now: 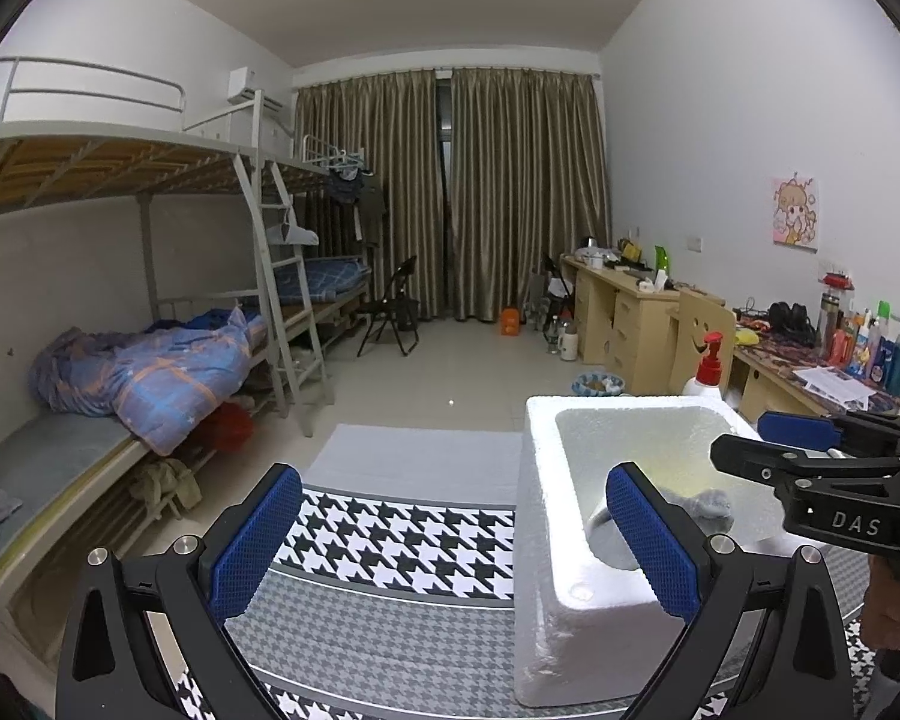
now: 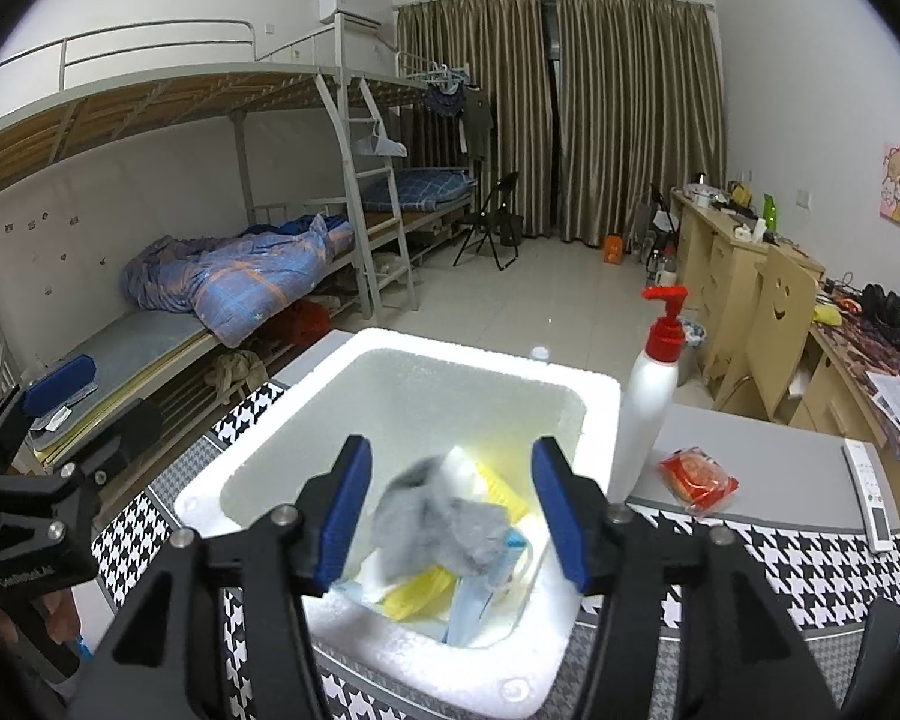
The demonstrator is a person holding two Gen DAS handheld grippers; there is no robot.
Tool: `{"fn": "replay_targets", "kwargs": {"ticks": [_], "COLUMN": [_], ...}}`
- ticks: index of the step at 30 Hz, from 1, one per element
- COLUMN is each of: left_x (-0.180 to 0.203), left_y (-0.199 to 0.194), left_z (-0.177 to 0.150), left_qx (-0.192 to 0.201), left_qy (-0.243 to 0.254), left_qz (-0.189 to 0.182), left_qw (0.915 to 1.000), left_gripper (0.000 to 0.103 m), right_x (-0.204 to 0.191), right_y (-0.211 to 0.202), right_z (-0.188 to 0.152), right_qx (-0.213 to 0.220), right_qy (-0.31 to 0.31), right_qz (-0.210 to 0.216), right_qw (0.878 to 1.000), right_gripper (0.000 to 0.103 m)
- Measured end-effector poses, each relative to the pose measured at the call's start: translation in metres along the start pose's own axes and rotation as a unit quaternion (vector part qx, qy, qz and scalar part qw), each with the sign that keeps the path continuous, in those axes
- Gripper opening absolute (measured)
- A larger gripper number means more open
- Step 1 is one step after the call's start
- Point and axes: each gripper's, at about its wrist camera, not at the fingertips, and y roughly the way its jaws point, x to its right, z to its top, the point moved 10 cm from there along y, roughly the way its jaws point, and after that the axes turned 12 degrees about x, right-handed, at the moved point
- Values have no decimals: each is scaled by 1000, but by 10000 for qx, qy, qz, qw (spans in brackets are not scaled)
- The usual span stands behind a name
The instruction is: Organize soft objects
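Observation:
A white foam box [image 2: 486,360] stands on the houndstooth-covered table [image 1: 390,540]. My right gripper [image 2: 455,516] hangs open over its near end. A grey soft cloth [image 2: 444,516], blurred, sits in the gap between the pads without either pad pressing on it. Beneath it in the box lie yellow cloths [image 2: 414,594] and light-blue pieces [image 2: 468,606]. In the left wrist view the foam box [image 1: 540,540] is right of centre, with the grey cloth [image 1: 708,504] inside and the right gripper [image 1: 756,441] above it. My left gripper [image 1: 456,540] is open and empty, left of the box.
A white pump bottle [image 2: 648,408] with a red top stands against the box's right side. A red packet [image 2: 699,477] and a white remote [image 2: 870,498] lie on the table beyond it. Bunk beds line the left wall and cluttered desks the right.

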Motion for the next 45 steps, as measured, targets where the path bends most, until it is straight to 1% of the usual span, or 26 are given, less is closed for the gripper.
{"fn": "replay_targets", "kwargs": {"ticks": [4, 8, 11, 14, 18, 40, 45], "left_x": [3, 10, 15, 20, 25, 47, 51], "left_y": [-2, -8, -14, -20, -29, -72, -81], "left_z": [2, 7, 10, 13, 19, 27, 25], "left_qx": [-1, 52, 107, 143, 233, 493, 508], "left_qy": [-61, -2, 24, 72, 86, 201, 186], "left_qz": [-47, -77, -127, -186, -212, -458, -586], "left_qw": [10000, 10000, 9999, 9997, 9995, 9975, 9968], "left_gripper": [102, 102, 102, 102, 102, 102, 102], "right_x": [0, 0, 4, 5, 6, 11, 12], "right_y": [-14, -28, -40, -50, -60, -113, -123], "right_z": [2, 5, 8, 11, 14, 8, 5], "right_qx": [132, 282, 381, 509, 640, 1033, 1108], "right_qy": [-68, -28, 92, 99, 116, -1, 46], "right_qz": [-53, -62, -71, -132, -141, -368, -422], "right_qw": [9999, 9996, 9992, 9986, 9978, 9940, 9929], "right_gripper": [64, 74, 78, 84, 88, 89, 89]}}
